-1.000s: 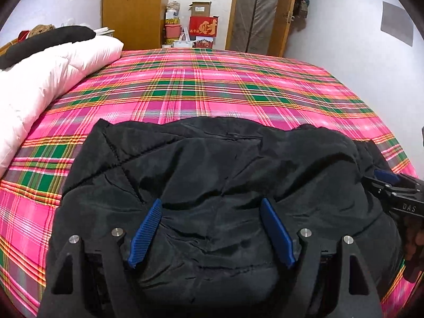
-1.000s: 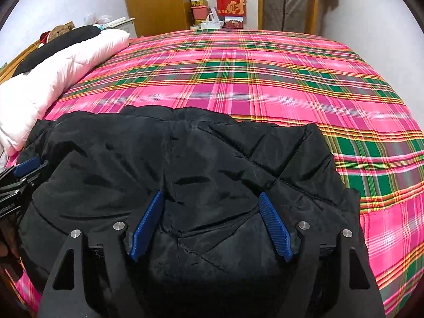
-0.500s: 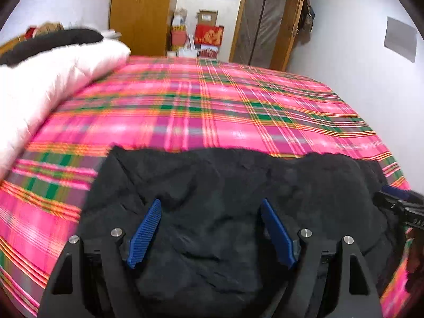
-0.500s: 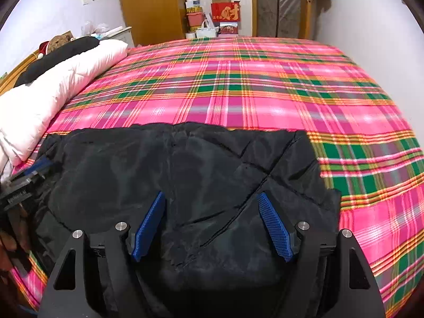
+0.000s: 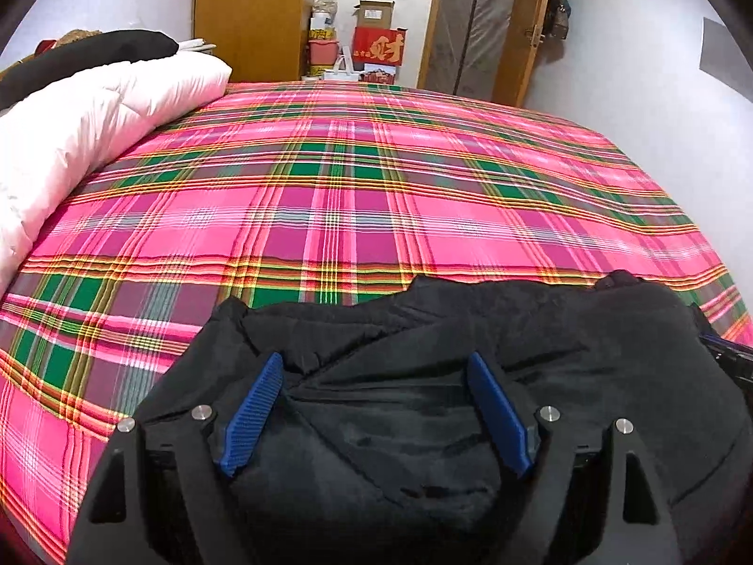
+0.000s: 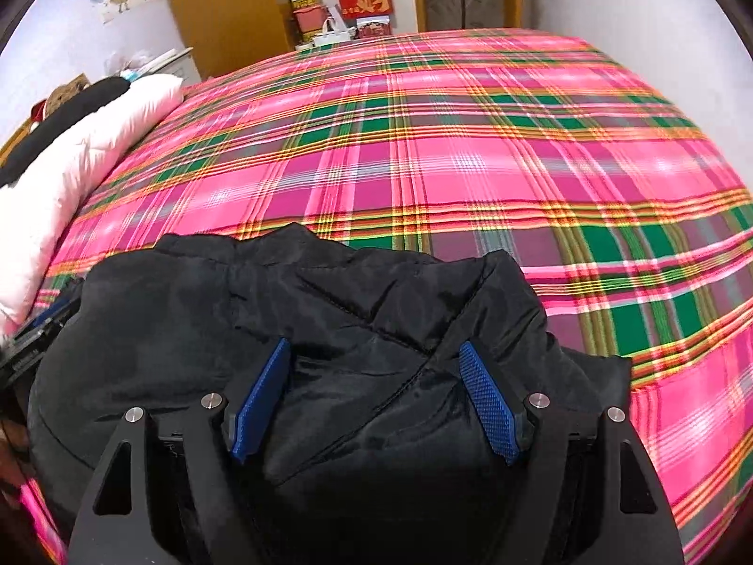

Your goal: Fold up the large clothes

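Observation:
A black padded jacket [image 5: 423, 428] lies bunched at the near edge of the pink plaid bed [image 5: 329, 197]. My left gripper [image 5: 374, 360] has a thick fold of it between its blue pads; its jaws are opening while the fabric still fills the gap and touches both pads. In the right wrist view the same jacket [image 6: 376, 320] bulges between the pads of my right gripper [image 6: 374, 346], which is closed on a wide fold at the jacket's right side. Each gripper's tip peeks in at the edge of the other's view.
A white duvet [image 5: 94, 113] with a dark pillow on it lines the bed's left side. Beyond the far edge stand a wooden wardrobe [image 5: 249, 14], stacked boxes [image 5: 376, 42] and a door [image 5: 480, 23]. A white wall runs along the right.
Both grippers have moved with the jacket in them. The jacket has bunched up: its far edge lies closer to the fingertips, and more plaid bedcover shows beyond it.

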Tool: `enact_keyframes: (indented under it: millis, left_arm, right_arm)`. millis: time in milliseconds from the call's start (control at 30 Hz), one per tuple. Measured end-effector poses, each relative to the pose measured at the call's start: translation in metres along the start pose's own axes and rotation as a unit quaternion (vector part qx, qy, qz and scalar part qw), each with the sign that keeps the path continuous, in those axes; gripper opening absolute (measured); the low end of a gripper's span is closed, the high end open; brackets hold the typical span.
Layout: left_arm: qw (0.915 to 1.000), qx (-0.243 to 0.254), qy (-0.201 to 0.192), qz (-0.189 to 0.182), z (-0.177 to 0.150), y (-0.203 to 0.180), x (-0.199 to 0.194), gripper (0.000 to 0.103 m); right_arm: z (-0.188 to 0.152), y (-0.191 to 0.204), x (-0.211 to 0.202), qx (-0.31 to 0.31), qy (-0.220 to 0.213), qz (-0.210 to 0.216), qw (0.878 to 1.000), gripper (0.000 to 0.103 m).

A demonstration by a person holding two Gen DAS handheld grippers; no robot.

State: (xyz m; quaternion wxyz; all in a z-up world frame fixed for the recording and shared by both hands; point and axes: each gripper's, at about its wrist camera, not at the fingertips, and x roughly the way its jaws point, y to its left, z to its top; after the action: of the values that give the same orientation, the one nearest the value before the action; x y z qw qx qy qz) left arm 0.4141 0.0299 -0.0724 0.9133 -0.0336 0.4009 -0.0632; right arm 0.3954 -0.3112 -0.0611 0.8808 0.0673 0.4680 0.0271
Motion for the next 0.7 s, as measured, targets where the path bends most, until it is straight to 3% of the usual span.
enact_keyframes:
  millis: [233,400,500,567,633,700]
  left_arm:
    - [0.9999,0.004,0.005,0.011,0.000,-0.004,0.006,0.084]
    - [0.9997,0.001,0.025,0.008,0.009,-0.003,-0.007,0.081]
    - [0.9999,-0.011,0.000,-0.009,0.019,0.008,-0.032,0.079]
    - [0.9997,-0.011,-0.020,0.005,0.024,0.016,-0.039,0.079]
    - [0.9996,-0.015,-0.008,0.024,0.024,0.024,-0.027,0.079]
    - [0.9994,-0.024,0.022,0.015,0.016,0.029,-0.004,0.080]
  right_arm:
    - [-0.004,0.001,0.008,0.000,-0.013,-0.007,1.000,0.074]
    - [0.004,-0.003,-0.007,0.008,0.006,0.000,1.000,0.073]
    - [0.010,-0.011,-0.041,0.009,-0.032,-0.003,0.999,0.070]
    - [0.013,-0.025,-0.053,0.026,-0.053,-0.005,0.998,0.070]
    - [0.011,-0.038,-0.038,0.043,-0.023,-0.020,0.999,0.067]
    - [0.001,-0.047,-0.010,0.038,0.020,-0.033,0.999,0.066]
